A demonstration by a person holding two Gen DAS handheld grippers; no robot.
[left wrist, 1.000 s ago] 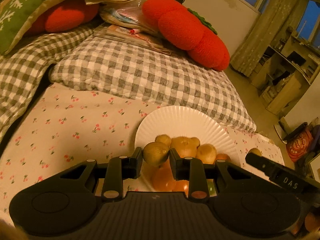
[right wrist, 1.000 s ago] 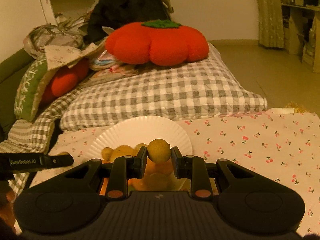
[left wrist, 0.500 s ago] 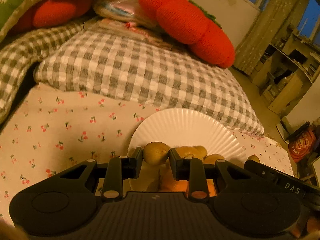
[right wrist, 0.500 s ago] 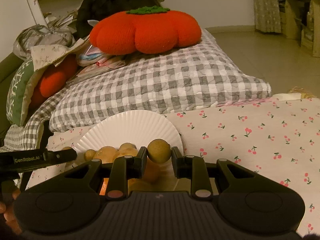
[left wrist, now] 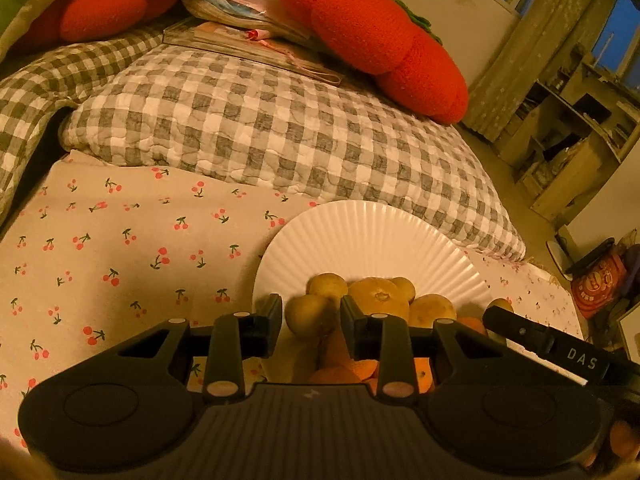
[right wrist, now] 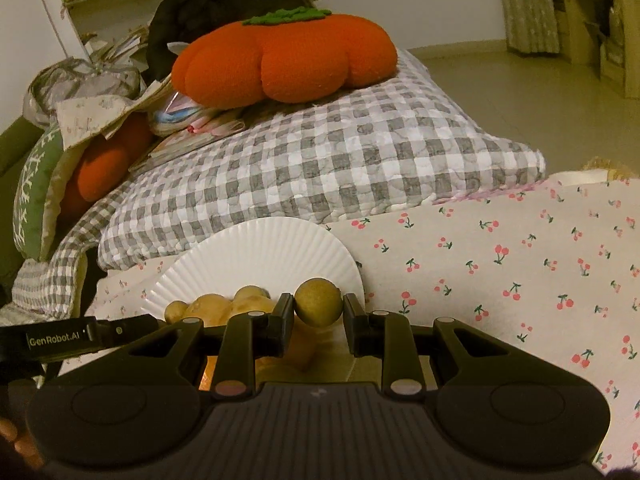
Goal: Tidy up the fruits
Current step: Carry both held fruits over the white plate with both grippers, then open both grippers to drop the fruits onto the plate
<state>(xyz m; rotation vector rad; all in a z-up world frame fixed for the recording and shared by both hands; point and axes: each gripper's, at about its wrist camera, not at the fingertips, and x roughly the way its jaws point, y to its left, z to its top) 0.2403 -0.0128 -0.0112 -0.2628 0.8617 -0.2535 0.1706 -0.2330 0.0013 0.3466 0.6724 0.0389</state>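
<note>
Left gripper (left wrist: 310, 318) jaws opening around a small greenish-brown fruit (left wrist: 308, 315) over the white fluted plate (left wrist: 360, 236) on the bed. Right gripper (right wrist: 318, 312) clamped on a round green fruit (right wrist: 319, 307) at the plate's right edge. Fruits look light, firm, smooth-skinned, likely to roll; grip across the middle.

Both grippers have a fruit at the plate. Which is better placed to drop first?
Probably left. The left gripper, jaws opening, has its green fruit low beside the pile on the plate. The right gripper clamps its round fruit nearer the rim.
</note>
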